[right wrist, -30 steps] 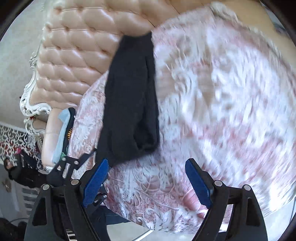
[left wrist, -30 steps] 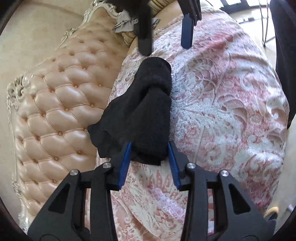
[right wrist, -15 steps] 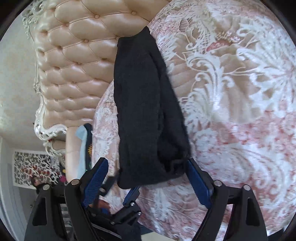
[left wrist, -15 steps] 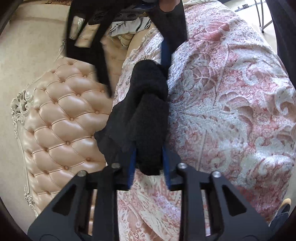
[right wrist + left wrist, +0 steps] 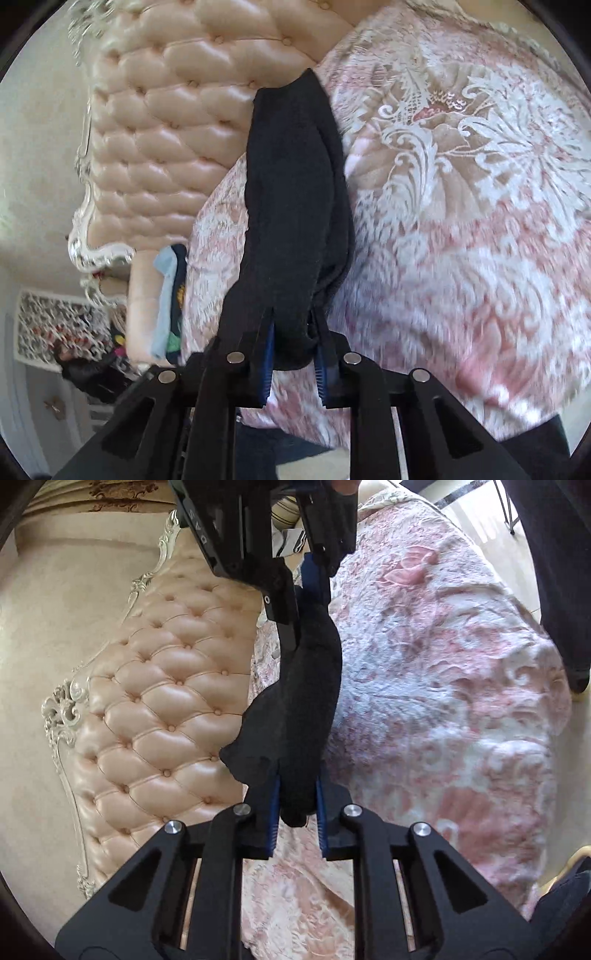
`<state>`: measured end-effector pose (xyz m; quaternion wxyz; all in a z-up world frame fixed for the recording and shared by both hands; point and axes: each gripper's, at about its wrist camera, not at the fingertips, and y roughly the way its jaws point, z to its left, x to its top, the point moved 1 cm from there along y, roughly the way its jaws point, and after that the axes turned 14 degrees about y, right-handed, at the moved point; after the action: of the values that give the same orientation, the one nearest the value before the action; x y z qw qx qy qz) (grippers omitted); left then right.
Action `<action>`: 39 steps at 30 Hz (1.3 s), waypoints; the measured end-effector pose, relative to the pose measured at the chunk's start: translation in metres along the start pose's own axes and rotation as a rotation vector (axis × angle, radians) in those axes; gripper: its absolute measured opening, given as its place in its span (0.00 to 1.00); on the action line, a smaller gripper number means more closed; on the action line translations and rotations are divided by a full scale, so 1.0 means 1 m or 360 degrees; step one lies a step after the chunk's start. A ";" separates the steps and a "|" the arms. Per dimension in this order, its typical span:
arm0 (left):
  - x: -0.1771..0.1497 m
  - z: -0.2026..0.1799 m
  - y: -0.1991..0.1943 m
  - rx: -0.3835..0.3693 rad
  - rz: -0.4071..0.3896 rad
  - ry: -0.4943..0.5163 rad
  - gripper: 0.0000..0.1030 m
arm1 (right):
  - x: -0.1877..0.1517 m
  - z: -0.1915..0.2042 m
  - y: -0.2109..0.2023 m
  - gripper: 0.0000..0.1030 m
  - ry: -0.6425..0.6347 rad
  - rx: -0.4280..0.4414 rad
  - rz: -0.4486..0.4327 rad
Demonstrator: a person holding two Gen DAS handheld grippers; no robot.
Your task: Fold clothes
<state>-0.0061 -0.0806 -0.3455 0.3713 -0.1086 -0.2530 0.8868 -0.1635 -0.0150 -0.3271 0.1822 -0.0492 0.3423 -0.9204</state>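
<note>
You had a black knitted garment (image 5: 306, 701) of soft, matt cloth with a fine ribbed weave. It lay against a pink-and-white brocade bedspread (image 5: 443, 701) — woven cloth, raised in its pattern, with a faint sheen. Beside it, the peach tufted headboard (image 5: 159, 701) looked like glossy, smooth leather, buttoned, in a carved frame painted pearly white. The black left gripper (image 5: 295, 827) was matt plastic with shiny metal pins and ridged blue pads (image 5: 272, 812) — the black right gripper (image 5: 294, 363) looked the same.

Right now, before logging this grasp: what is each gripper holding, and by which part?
Both hold one black sock: left gripper and right gripper have just closed on opposite ends.
</note>
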 end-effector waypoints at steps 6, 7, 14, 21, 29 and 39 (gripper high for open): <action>0.004 -0.020 0.011 -0.0079 0.0060 -0.0011 0.18 | -0.009 -0.020 0.024 0.18 -0.0017 -0.0147 0.0044; 0.004 -0.022 0.014 -0.0085 0.0069 -0.0017 0.18 | -0.011 -0.021 0.025 0.18 -0.0030 -0.0147 0.0039; 0.007 0.023 -0.024 0.0106 0.0116 0.0038 0.18 | -0.016 0.006 0.000 0.18 -0.0130 -0.0097 -0.0051; 0.018 -0.001 -0.104 -0.0024 0.0068 -0.0087 0.18 | -0.082 0.026 -0.055 0.18 -0.0181 -0.0021 -0.0085; 0.016 -0.021 -0.102 -0.0157 0.0050 -0.0227 0.19 | -0.115 -0.044 -0.023 0.19 0.0078 0.0067 0.0076; 0.007 -0.060 -0.092 -0.0021 -0.0067 -0.0115 0.23 | -0.118 -0.063 -0.029 0.58 -0.0069 -0.0136 0.0046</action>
<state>0.0672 0.0018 -0.3480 0.3798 -0.0735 -0.2745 0.8803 -0.0764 0.0870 -0.3521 0.2006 -0.0720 0.3778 -0.9010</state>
